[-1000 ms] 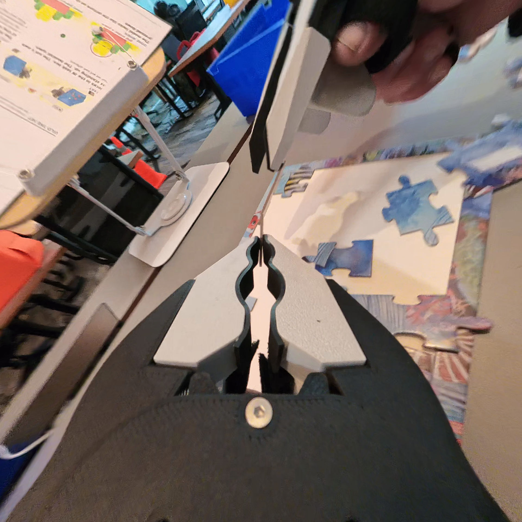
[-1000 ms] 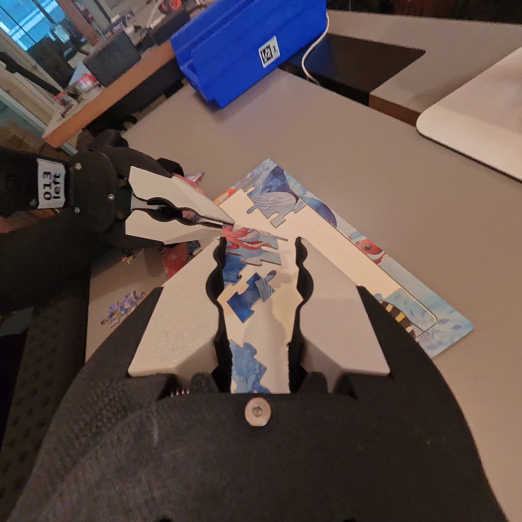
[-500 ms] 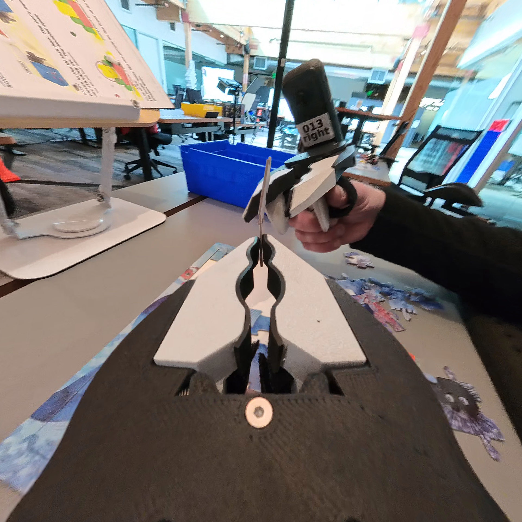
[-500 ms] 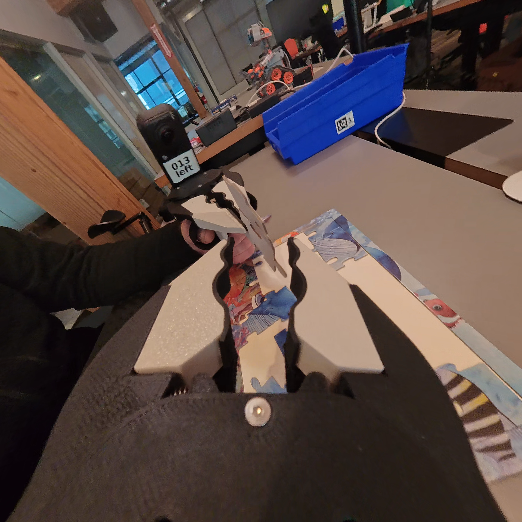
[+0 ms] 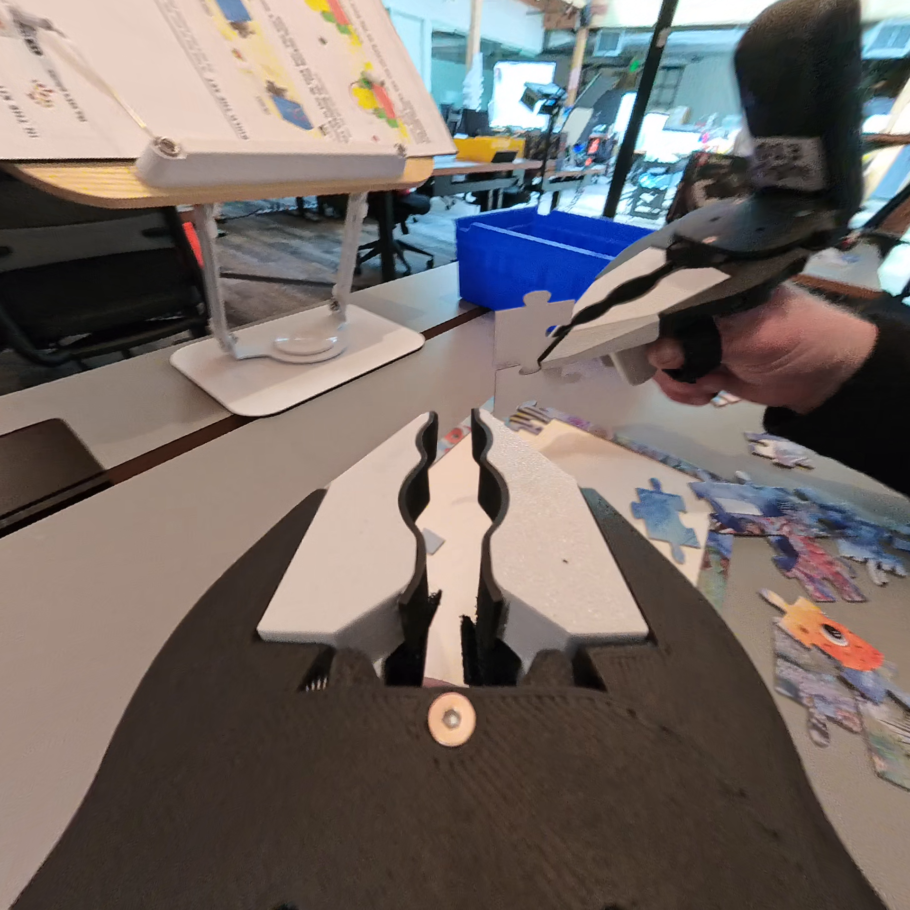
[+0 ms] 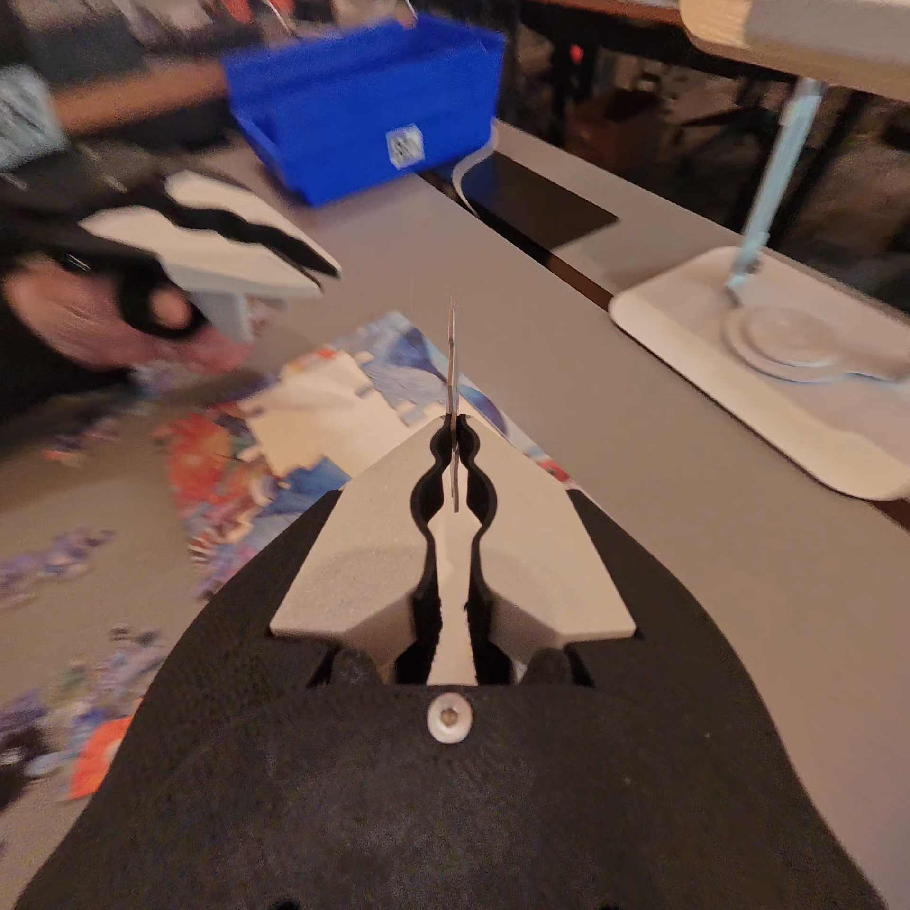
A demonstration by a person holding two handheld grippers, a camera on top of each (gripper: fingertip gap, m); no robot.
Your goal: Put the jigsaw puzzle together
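My right gripper is shut on a puzzle piece that stands edge-on above its tips. In the left wrist view, the right gripper holds that piece with its grey back showing, above the table. My left gripper is slightly open and empty, just below and left of the piece. It shows blurred in the right wrist view. The puzzle board lies under both grippers and also appears in the right wrist view. A blue piece lies on the board.
Loose pieces and an orange one lie right of the board. A blue bin stands at the back. A document stand with a white base stands to the left. A black inset sits in the table. Left tips to right tips: about 10 cm. The white base lies around 25 cm away from my right fingertips. It is also in sight in the right wrist view.
The piece has passed from my left gripper to my right. The left gripper opened and let go, the right closed on it, and both views swung and blurred.
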